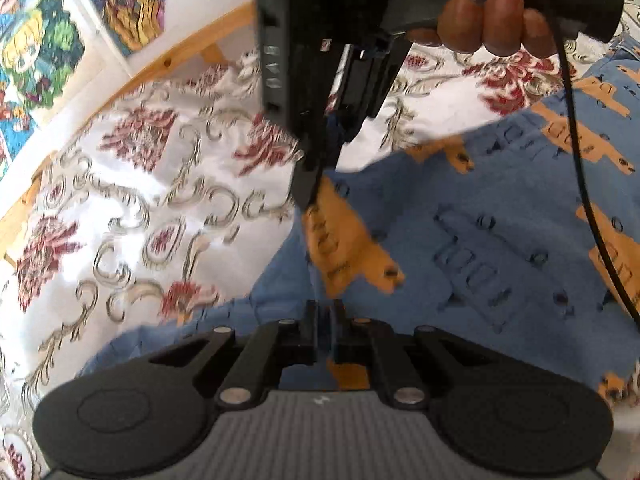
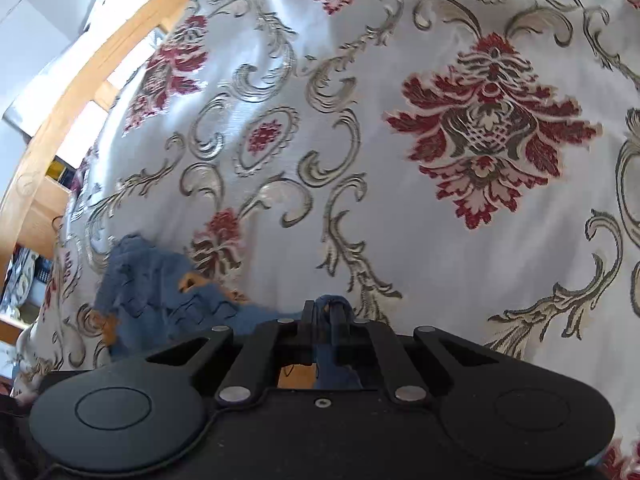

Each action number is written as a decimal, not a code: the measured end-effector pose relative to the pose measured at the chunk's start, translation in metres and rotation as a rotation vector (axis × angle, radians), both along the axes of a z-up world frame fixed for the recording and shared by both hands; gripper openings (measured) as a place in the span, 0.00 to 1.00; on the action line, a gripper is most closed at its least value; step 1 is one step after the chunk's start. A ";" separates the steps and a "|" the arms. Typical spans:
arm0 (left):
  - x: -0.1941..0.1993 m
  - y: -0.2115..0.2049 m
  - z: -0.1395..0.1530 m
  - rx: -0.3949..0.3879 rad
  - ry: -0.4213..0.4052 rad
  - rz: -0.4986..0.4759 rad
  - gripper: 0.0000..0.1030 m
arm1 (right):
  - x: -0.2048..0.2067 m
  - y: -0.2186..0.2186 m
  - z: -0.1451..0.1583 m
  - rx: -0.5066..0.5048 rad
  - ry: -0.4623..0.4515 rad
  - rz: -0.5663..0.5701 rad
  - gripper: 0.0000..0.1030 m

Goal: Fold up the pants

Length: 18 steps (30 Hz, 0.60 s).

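The pants [image 1: 460,232] are blue with orange block prints and lie on a white bedspread with a red and gold floral pattern. My left gripper [image 1: 325,312] is shut on the pants' edge close to the camera. My right gripper shows in the left wrist view [image 1: 316,168], held by a hand, its fingers pinching blue cloth above the spread. In the right wrist view my right gripper [image 2: 325,312] is shut on a blue fold of the pants [image 2: 160,292], which trail off to the lower left.
The bedspread [image 2: 400,80] fills most of both views. A wooden bed frame [image 2: 80,76] runs along the left. A cartoon-print panel [image 1: 44,52] stands beyond the frame. A black cable [image 1: 576,152] hangs from the right gripper.
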State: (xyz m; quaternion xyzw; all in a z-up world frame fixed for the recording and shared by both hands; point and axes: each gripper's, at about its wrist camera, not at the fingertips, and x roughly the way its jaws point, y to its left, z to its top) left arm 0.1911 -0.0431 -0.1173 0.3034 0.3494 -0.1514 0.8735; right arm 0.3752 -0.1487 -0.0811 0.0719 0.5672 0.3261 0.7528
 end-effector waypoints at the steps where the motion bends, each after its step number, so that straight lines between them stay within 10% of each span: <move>1: -0.001 0.006 0.002 -0.005 0.015 0.017 0.07 | 0.001 0.001 -0.002 0.002 -0.002 -0.006 0.05; 10: 0.026 0.117 0.028 -0.097 0.094 0.484 0.07 | 0.003 -0.008 -0.007 0.013 -0.020 -0.064 0.05; 18: 0.019 0.116 0.027 -0.034 0.070 0.499 0.04 | -0.025 -0.053 0.035 0.044 -0.091 -0.161 0.33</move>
